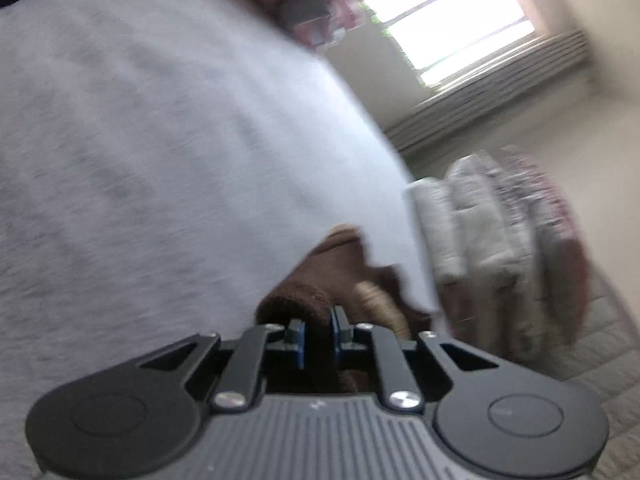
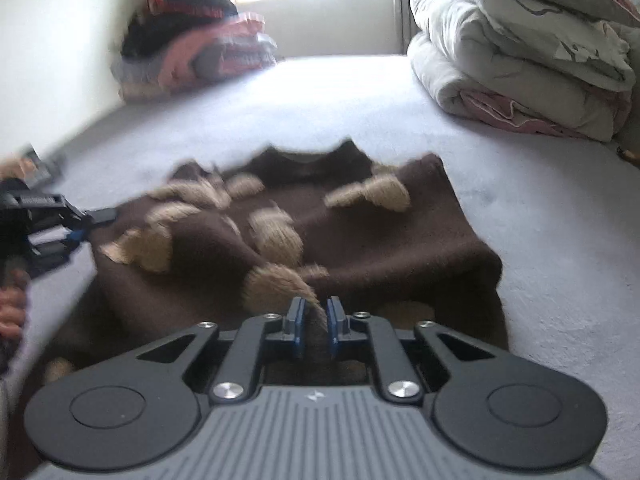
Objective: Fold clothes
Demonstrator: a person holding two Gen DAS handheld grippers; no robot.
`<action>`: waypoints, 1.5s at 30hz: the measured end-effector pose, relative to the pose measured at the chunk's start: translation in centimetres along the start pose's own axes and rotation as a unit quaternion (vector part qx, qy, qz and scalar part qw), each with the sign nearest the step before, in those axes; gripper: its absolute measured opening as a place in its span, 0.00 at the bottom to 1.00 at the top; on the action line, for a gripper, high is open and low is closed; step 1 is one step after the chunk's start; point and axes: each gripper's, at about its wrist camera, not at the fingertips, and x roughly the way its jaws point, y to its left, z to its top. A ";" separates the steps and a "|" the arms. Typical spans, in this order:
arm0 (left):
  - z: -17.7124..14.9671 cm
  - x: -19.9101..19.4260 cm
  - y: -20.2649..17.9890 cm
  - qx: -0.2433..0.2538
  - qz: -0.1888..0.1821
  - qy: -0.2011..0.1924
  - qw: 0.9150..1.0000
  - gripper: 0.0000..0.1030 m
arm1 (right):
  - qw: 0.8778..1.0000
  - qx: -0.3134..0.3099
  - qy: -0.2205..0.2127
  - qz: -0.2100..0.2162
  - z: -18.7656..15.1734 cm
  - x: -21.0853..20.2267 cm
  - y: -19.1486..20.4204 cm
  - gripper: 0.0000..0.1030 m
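One brown sweater (image 2: 360, 236) with tan fuzzy tufts, about eight countable, lies on the pale grey bed surface (image 2: 560, 240), near edge bunched up. Two grippers. Right gripper (image 2: 316, 320) pinches the sweater's near hem, brown cloth between its blue pads. Left gripper (image 2: 86, 226), left of the sweater, clamps its left edge; in its own view (image 1: 318, 330) the pads are nearly together on brown fabric. Two bedding piles: folded quilts (image 2: 500, 60) beyond the sweater to the right, a mixed red and dark heap (image 2: 192, 52) beyond it to the left, blurred. Left view is motion-smeared; sweater mostly cut off there. One hand (image 2: 12, 312) partly out of frame.
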 end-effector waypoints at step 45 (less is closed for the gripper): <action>-5.1 1.3 -8.7 0.341 0.002 0.010 0.940 0.54 | 0.995 -0.056 -0.068 0.040 0.6 -0.7 1.7 0.30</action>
